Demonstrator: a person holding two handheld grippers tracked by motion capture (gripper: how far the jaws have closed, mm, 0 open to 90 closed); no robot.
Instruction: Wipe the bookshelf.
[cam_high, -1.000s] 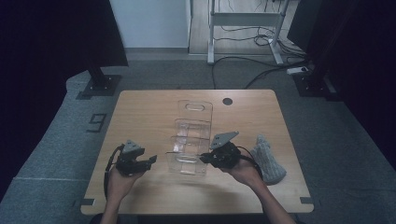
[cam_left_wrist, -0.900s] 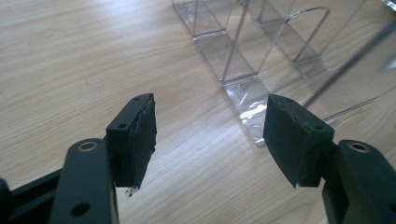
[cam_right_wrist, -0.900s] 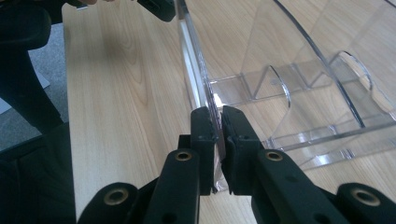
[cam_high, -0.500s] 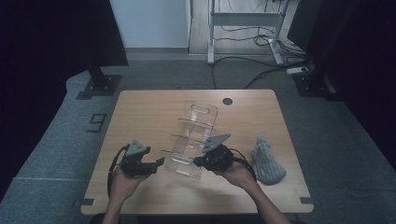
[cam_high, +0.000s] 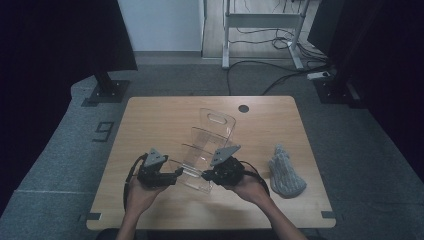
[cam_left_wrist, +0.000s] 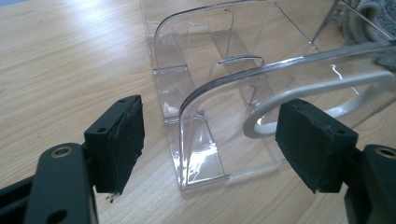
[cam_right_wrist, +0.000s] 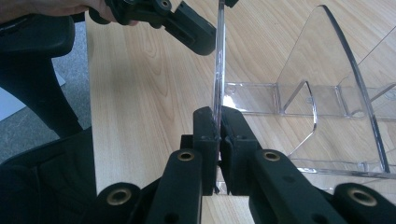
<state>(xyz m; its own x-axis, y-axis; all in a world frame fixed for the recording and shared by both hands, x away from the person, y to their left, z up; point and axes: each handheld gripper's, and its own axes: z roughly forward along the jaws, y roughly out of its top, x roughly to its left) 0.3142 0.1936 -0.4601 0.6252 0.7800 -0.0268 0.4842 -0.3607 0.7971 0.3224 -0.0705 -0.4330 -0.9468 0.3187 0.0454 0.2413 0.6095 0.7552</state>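
Observation:
A clear plastic tiered rack (cam_high: 212, 142) stands tilted near the middle of the wooden table (cam_high: 150, 120). My right gripper (cam_high: 205, 175) is shut on the thin edge of its nearest panel; the right gripper view shows the pads (cam_right_wrist: 218, 126) clamping that clear sheet (cam_right_wrist: 322, 70). My left gripper (cam_high: 179, 172) is at the rack's left front corner. Its jaws have just been opening and now stand open (cam_left_wrist: 210, 135), with the curved panel edge (cam_left_wrist: 205, 93) between the pads and touching neither.
A grey knitted cloth (cam_high: 285, 172) lies on the table to the right of my right hand. A small black round cap (cam_high: 243, 108) sits near the far edge. A desk frame and cables are on the floor beyond.
The rack has swung and tilted, its far end now leaning to the right. My left gripper has moved right to the rack's corner. The right gripper keeps its grip.

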